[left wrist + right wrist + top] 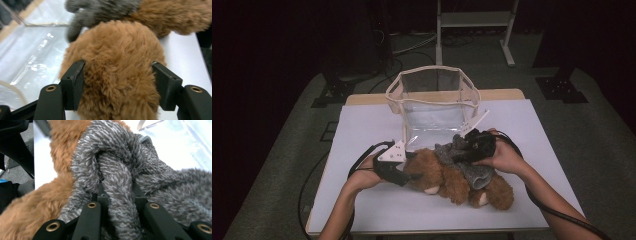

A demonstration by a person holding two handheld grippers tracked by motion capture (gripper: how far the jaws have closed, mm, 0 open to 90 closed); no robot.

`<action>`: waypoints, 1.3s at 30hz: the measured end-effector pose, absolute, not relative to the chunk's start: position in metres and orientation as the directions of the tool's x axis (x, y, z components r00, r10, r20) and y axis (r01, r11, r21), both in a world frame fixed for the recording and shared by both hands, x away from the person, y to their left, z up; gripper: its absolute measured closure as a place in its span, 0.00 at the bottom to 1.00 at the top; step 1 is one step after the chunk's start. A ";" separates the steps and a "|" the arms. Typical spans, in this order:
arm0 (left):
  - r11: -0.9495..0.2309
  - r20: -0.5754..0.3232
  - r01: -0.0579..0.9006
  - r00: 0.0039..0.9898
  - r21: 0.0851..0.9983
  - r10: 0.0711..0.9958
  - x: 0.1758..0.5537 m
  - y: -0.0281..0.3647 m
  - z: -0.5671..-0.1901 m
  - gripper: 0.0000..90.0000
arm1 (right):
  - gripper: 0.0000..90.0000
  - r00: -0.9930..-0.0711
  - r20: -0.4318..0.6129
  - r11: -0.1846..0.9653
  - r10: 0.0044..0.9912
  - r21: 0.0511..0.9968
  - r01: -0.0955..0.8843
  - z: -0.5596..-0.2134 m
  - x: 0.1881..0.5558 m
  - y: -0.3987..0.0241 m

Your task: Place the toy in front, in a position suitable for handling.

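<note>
**Brown bear half undressed on the worktop**

Brown plush made up the bear (447, 177), which lay on its side on the white worktop (362, 125), just in front of a clear bag (432, 100) with a cream rim. A grey fleece garment (467, 160) was bunched over its middle.

The left hand-held gripper (404, 172) was clamped on a rounded brown part of the bear, most likely the head, with fur bulging out between the two pads (77, 82). The right hand-held gripper (474, 145) was pinched tight on a fold of the grey fleece, drawn up into a ridge between its jaws.

I judged the work to be midway: both grips were set, the garment looked tugged up off the body but hung on the toy yet. Left to do, by my guess, was to pull it free, or settle it properly, and perhaps put the bear in the bag.

The bear looked soft and shaggy, with pale paw soles; the fleece looked nubbly and loose.
</note>
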State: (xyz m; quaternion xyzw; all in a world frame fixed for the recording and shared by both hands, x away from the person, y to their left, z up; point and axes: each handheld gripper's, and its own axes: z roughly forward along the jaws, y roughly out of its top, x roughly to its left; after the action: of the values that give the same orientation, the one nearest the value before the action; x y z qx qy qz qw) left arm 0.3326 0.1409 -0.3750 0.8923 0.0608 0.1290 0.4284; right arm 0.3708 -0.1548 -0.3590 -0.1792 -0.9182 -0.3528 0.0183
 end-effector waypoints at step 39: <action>-0.569 0.021 0.128 0.969 0.812 0.248 0.332 0.154 -0.379 0.32 | 0.82 -0.970 0.122 0.720 0.209 0.652 0.237 -0.355 0.327 -0.120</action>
State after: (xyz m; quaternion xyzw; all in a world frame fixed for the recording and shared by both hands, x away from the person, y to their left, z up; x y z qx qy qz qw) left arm 0.3322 0.1538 -0.3793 0.8833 0.1064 0.0665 0.4516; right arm 0.3274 -0.1196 -0.3554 -0.1202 -0.9272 -0.3543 0.0197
